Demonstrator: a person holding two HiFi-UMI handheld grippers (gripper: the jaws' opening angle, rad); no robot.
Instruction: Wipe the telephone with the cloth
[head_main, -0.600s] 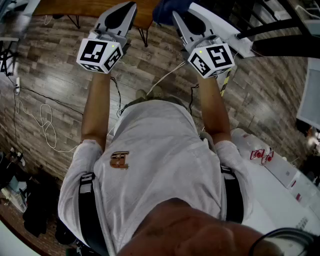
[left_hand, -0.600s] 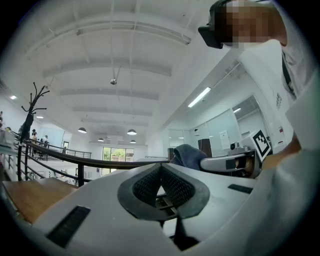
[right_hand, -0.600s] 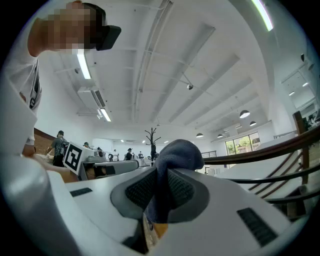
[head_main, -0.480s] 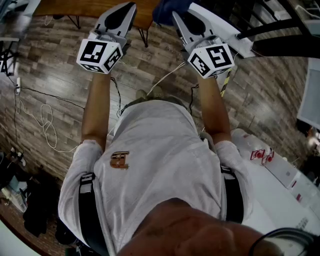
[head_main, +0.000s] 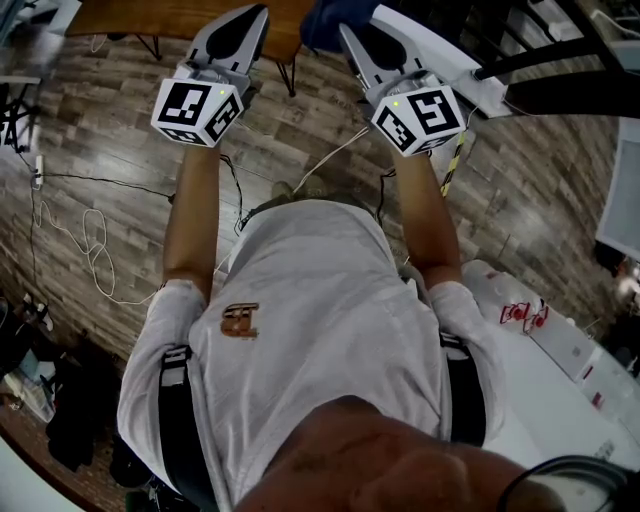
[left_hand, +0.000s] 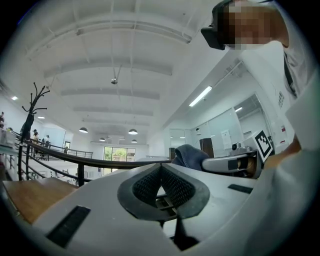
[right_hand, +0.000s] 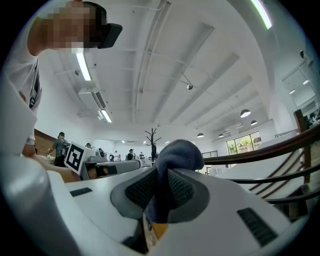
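Head view, looking steeply down: a wood-plank floor (head_main: 90, 130) fills the background, crossed by a loose white cable (head_main: 92, 250). A person in a white shirt (head_main: 320, 330) stands at centre with dark straps (head_main: 175, 420) over both shoulders. A white worktop (head_main: 560, 400) lies at lower right, and the edge of a wooden table (head_main: 150, 14) shows at the top. Both forearms reach forward, each holding a gripper with a square-marker cube: the left cube (head_main: 198, 108) and the right cube (head_main: 420, 118). The left claw (head_main: 258, 12) points toward the wooden table; in the left gripper view the left claw (left_hand: 161, 166) is closed, its ribbed pads (left_hand: 176, 186) meeting at the tip with nothing between them. The right claw (head_main: 345, 26) lies just beside it, and in the right gripper view the right claw (right_hand: 161, 175) is clamped on the dark blue cloth (right_hand: 177, 150). The cloth runs down between the pads and bunches into a rounded fold above the tips. In the head view the cloth (head_main: 322, 20) shows as a blue bundle at the right claw's tip, at the top edge of the frame. Both gripper views face upward to a white ceiling (right_hand: 200, 60) with hanging lamps (left_hand: 132, 131).
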